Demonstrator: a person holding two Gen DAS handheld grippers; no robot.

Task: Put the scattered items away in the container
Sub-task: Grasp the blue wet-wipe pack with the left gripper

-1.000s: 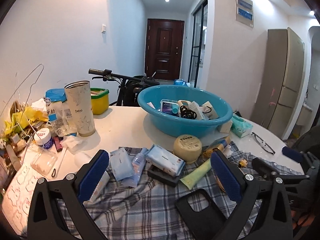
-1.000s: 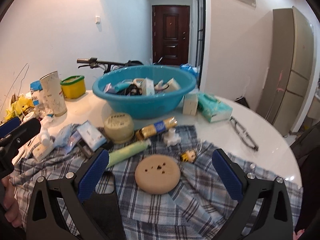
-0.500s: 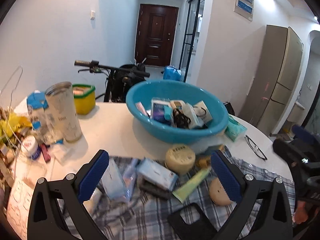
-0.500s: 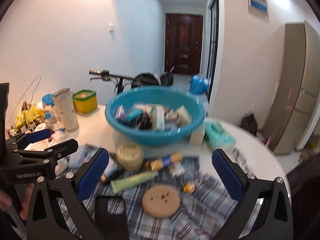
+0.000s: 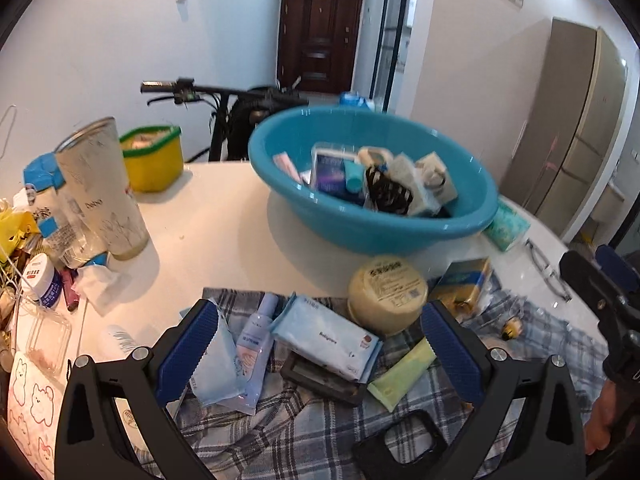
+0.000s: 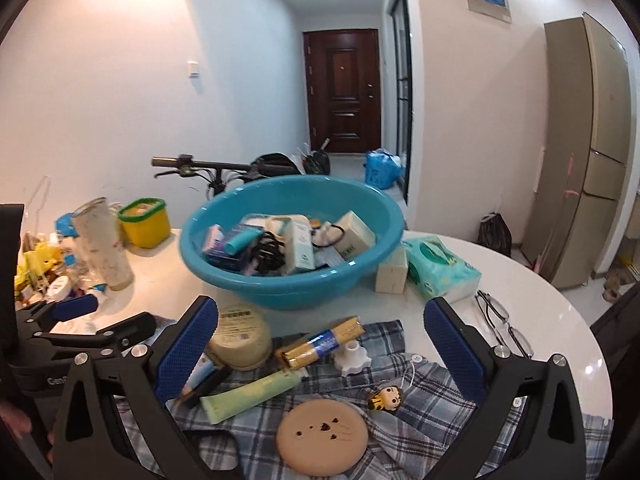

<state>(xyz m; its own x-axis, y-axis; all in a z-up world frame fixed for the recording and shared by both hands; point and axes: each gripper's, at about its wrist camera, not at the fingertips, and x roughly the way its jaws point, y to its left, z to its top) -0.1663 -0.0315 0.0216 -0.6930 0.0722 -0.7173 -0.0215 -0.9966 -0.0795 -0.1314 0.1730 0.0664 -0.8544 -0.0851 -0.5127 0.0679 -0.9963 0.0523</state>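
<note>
Both my tools, left (image 5: 320,354) and right (image 6: 318,346), gape empty above the clutter, basin (image 6: 280,284) at 12 o'clock awaiting drops.

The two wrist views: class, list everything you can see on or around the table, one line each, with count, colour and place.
basin: one, blue, mid-table, full of small items
round jar: one, cream, before the basin
tube: one, pale green, on the cloth
gold packet: one, gold and blue, on the cloth
round disc: one, tan, near cloth edge
figurine: one, yellow and brown, right of disc
wipes pack: one, light blue, on the cloth
plaid cloth: one, blue-grey, front of table
tissue pack: one, teal, right of basin
glasses: one pair, dark, right side
tumbler: one, white, left
yellow tub: one, green-rimmed, back left
left gripper: fingers open
right gripper: fingers open
</note>
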